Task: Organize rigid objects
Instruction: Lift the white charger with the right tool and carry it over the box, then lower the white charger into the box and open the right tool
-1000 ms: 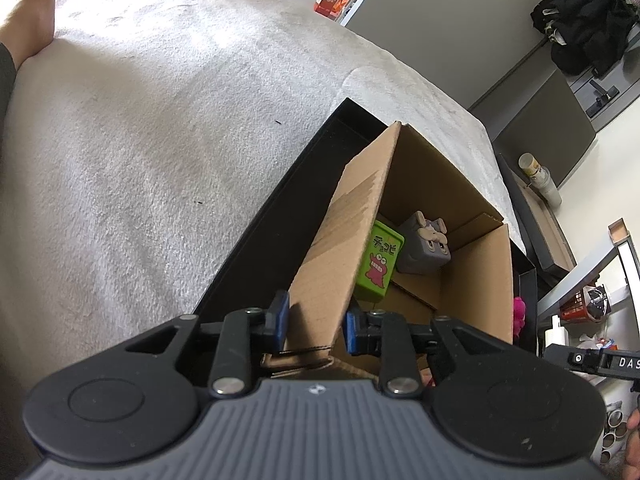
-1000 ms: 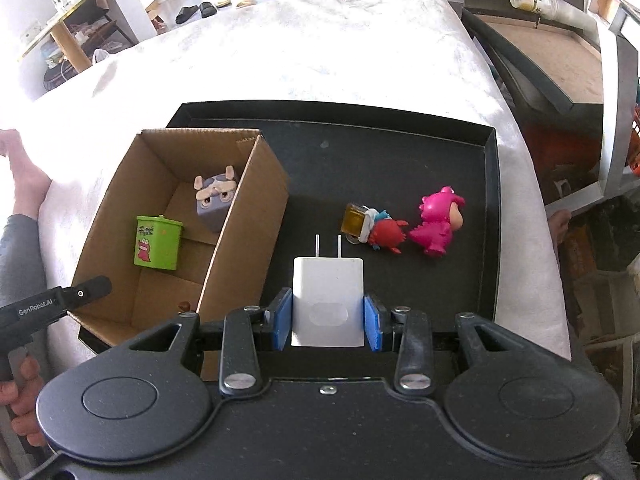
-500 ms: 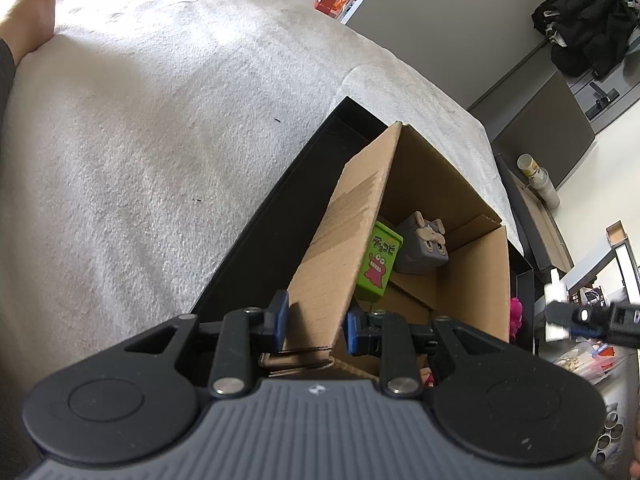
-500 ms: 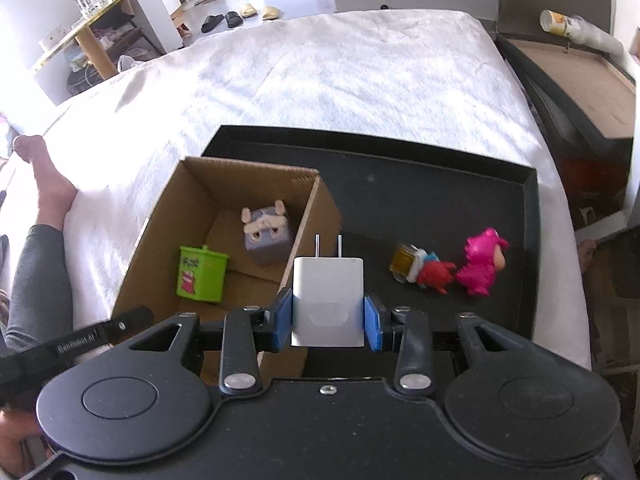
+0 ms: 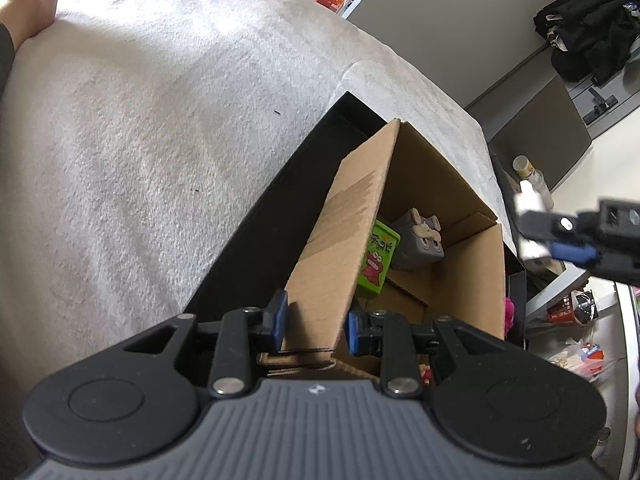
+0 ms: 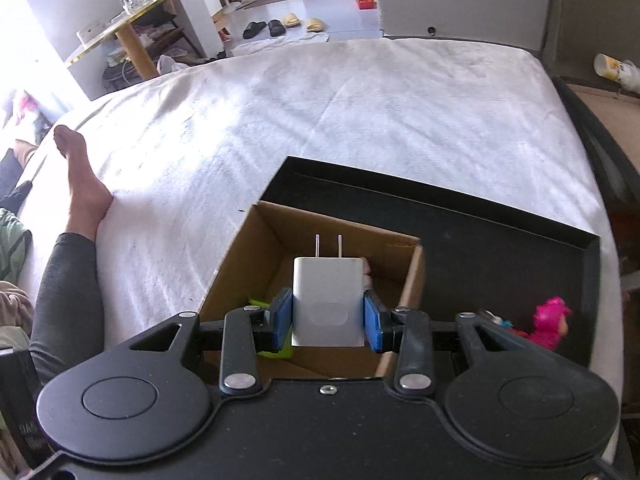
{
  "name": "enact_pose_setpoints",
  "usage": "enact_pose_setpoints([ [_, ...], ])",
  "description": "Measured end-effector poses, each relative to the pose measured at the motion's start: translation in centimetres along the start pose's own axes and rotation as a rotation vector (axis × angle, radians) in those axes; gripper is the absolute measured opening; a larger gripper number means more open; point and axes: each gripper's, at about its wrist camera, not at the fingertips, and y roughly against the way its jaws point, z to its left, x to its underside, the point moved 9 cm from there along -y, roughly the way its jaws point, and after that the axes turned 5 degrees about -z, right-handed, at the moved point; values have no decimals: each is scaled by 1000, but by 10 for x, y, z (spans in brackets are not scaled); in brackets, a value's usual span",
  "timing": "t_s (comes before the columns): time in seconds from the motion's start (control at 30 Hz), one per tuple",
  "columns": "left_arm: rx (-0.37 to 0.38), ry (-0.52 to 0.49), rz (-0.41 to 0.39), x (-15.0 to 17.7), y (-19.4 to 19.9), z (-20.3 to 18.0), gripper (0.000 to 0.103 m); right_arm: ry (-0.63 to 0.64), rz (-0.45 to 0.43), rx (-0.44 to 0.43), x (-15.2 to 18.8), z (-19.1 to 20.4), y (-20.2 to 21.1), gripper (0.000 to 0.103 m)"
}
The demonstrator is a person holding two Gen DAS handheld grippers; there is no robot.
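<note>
Gripping charger (image 6: 328, 300) tight w/ R gripper (image 6: 328, 322) over box (image 6: 412, 276). Pinching box wall (image 5: 340, 248) w/ L gripper (image 5: 314, 322).

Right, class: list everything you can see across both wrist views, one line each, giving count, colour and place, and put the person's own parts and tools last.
cardboard box: one, brown, open-topped, standing in the tray
tray: one, black, shallow, on the bed cover
bed cover: one, white, under the tray
charger: one, white, two prongs pointing away, held over the box
green tin: one, green with a red cartoon figure, inside the box
grey block toy: one, grey, inside the box beside the tin
pink figure: one, pink, on the tray outside the box
slippers: two pairs, black and yellow, on the far floor
foot: one, bare, on the bed edge
left gripper: fingers either side of the box's near wall
right gripper: fingers clamping the charger
</note>
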Motion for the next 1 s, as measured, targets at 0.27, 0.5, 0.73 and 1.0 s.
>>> enact_pose_setpoints([
  [0.27,19,20,6,2,0,2,28,-7,25,-20,3,21,-33,37],
  [0.5,27,33,9,2,0,3,28,-11,49,-20,8,36,-52,37],
  [0.73,23,40,5,1,0,4,28,-33,26,-42,3,44,-60,38],
  [1.0,18,58,2,-2,-2,6,29,6,-17,-37,-1,42,-36,47],
])
